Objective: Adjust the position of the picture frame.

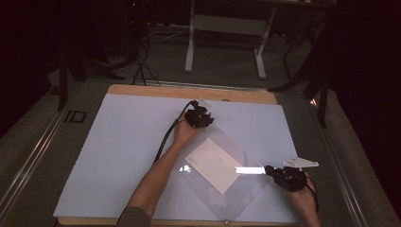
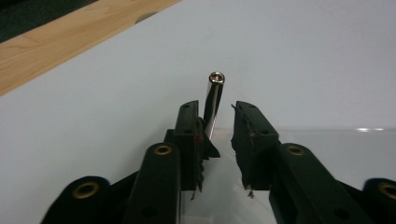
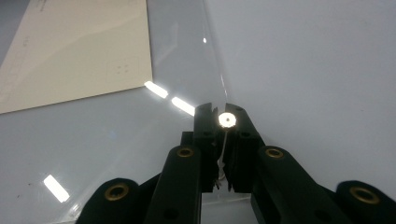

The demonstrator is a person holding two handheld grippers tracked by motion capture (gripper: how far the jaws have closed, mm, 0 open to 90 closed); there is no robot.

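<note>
L gripper [image 2: 219,122] jaws part-open, metal pin [image 2: 214,100] upright btwn them, leaning on one jaw, at far corner of clear sheet [image 1: 222,189]. R gripper [image 3: 223,122] narrow, pinching a bright round stud [image 3: 227,120] at sheet's right corner. Paper [image 1: 213,164] under sheet, btwn both grippers, on desk [image 1: 118,137].

A white board [image 1: 118,151] is laid over the table [image 1: 142,90], whose wooden edge is left bare along the far side. Beyond it, on the grey floor [image 1: 222,66], the pale legs of a second table [image 1: 191,42] are seen, with dark cables [image 1: 142,66] trailed on the floor at the far left. A metal rail [image 1: 33,156] is run along the floor at the left.
</note>
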